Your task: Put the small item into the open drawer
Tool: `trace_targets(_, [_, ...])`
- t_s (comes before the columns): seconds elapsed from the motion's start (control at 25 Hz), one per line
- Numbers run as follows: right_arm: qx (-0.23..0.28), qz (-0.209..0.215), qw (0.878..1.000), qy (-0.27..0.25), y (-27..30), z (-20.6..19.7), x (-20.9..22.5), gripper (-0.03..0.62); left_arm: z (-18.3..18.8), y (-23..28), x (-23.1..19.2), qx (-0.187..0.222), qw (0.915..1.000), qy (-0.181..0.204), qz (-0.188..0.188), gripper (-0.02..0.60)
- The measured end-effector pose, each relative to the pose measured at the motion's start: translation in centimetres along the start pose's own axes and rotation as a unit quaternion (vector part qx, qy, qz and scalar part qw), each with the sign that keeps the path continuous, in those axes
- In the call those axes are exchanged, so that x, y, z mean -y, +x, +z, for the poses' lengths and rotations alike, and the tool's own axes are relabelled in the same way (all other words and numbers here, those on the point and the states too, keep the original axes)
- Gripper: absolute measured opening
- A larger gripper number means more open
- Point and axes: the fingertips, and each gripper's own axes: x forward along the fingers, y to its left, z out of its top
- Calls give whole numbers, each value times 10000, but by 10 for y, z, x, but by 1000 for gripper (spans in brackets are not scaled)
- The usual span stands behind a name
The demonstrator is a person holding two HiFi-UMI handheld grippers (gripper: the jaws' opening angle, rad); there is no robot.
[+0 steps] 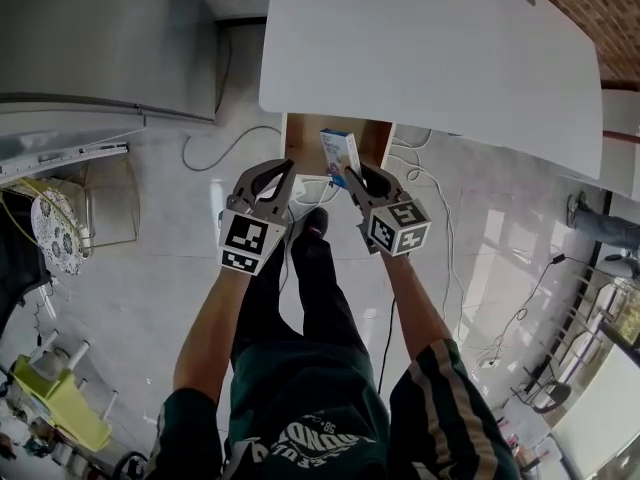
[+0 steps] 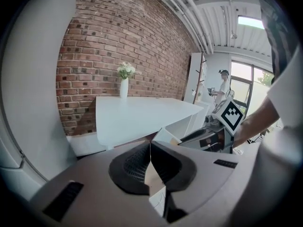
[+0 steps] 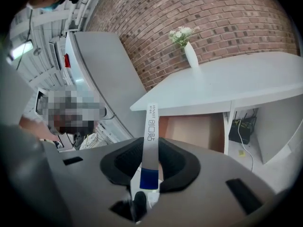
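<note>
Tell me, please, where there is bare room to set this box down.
The drawer's wooden floor is bare left of the box held by the right gripper. The white desk top is free up to the vase at its wall end. The left gripper crowds the drawer's front too; cables trail below.

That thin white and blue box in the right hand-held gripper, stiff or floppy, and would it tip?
Probably stiff: the box juts straight from the right hand-held gripper, unsagging. Thin and flat-sided, it likely topples, not rolls.
</note>
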Motion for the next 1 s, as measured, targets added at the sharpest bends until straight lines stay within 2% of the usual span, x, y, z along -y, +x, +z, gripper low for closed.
trace_targets(0.28, [-334,-150,9993,-103,35,-31,17,110,-18,22,5,8,9998,-138,-130,17])
trace_targets(0.72, [-675,-723,9949,-192,90,-45,59,110,-55,29,-4,-153,9992,-316,-209,17])
trace_targets(1.0, [-984,-1026,9836,-1109,122,-44,72,110,-72,25,-14,-235,9986,-445,-177,17])
